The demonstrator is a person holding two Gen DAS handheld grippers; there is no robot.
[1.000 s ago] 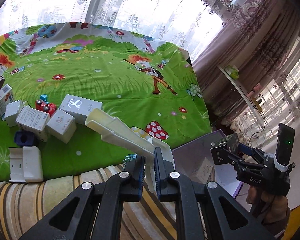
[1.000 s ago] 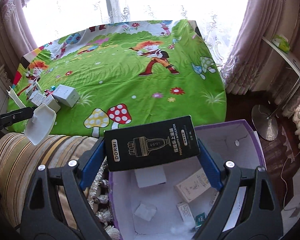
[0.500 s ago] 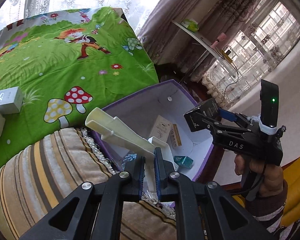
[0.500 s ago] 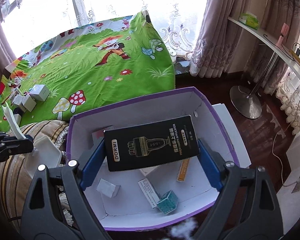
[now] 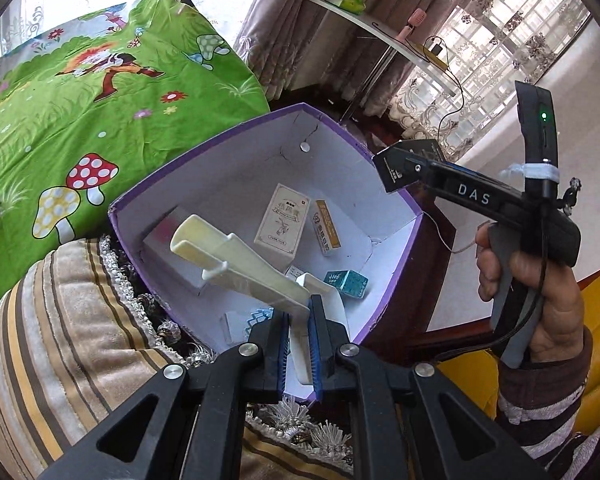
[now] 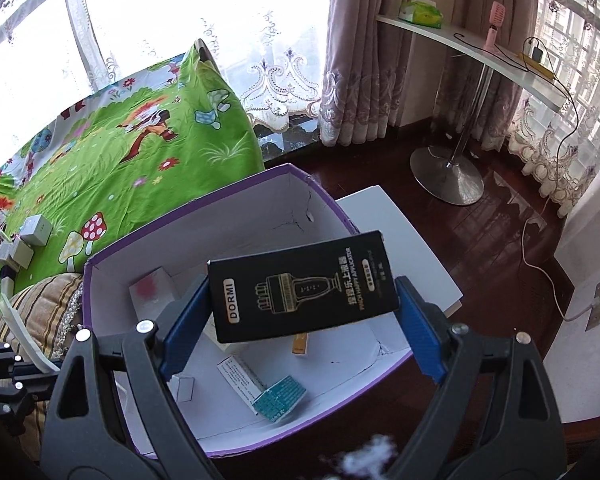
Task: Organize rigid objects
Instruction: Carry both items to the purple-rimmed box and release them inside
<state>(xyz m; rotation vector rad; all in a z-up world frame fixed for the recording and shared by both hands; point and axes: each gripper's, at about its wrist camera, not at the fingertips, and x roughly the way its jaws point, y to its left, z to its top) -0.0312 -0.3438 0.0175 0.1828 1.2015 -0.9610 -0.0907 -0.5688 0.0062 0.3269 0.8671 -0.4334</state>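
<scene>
My left gripper (image 5: 300, 344) is shut on a cream-white plastic piece (image 5: 236, 260) and holds it over the near left part of the purple-rimmed white box (image 5: 204, 168). My right gripper (image 6: 300, 312) is shut on a black DORMI box (image 6: 304, 284), tilted, above the same box (image 6: 384, 364). It also shows in the left wrist view (image 5: 408, 164) over the box's right rim. Several small cartons lie inside, among them a beige carton (image 5: 282, 224) and a teal carton (image 6: 280, 398).
The green cartoon bedspread (image 6: 140, 152) lies left of the box, with several white cartons (image 6: 24, 240) on it. A striped cushion (image 5: 60, 320) sits at the near left. A white lid (image 6: 412, 248) lies under the box. A stool base (image 6: 446, 176) stands on the dark floor.
Both grippers swung right from the bedspread to over the purple box. The black box now tilts and hangs lower inside the rim. Both holds are unchanged.
</scene>
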